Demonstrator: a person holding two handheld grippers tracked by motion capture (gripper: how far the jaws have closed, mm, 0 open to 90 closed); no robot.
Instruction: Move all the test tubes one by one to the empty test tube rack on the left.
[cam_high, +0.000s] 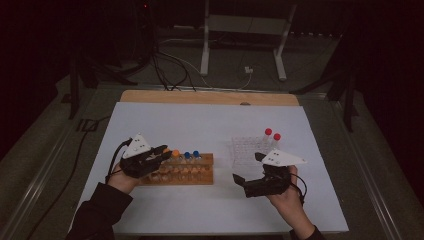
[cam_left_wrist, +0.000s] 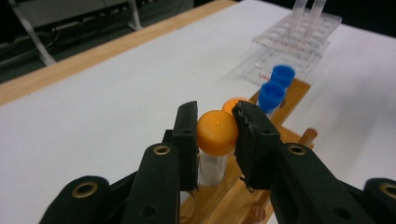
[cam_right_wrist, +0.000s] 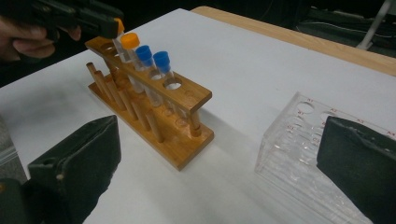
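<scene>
A wooden tube rack (cam_high: 192, 175) lies left of centre on the white table. My left gripper (cam_high: 166, 151) is over the rack's left end, shut on an orange-capped tube (cam_left_wrist: 215, 127) just below its cap. The tube's lower end reaches the rack's top board (cam_right_wrist: 154, 81); how deep it sits is hidden. Beside it stand another orange-capped tube (cam_right_wrist: 130, 40) and two blue-capped tubes (cam_right_wrist: 152, 55). My right gripper (cam_high: 248, 167) hovers open with nothing between its fingers, between the wooden rack and a clear plastic rack (cam_high: 246, 150) that holds two red-capped tubes (cam_high: 272, 134).
White sheet (cam_high: 200, 120) covers the table, with its wooden edge (cam_high: 210, 97) at the back. The wooden rack has free holes (cam_right_wrist: 173, 84) at its right end. Cables and a stand's legs (cam_high: 205, 55) lie on the floor beyond.
</scene>
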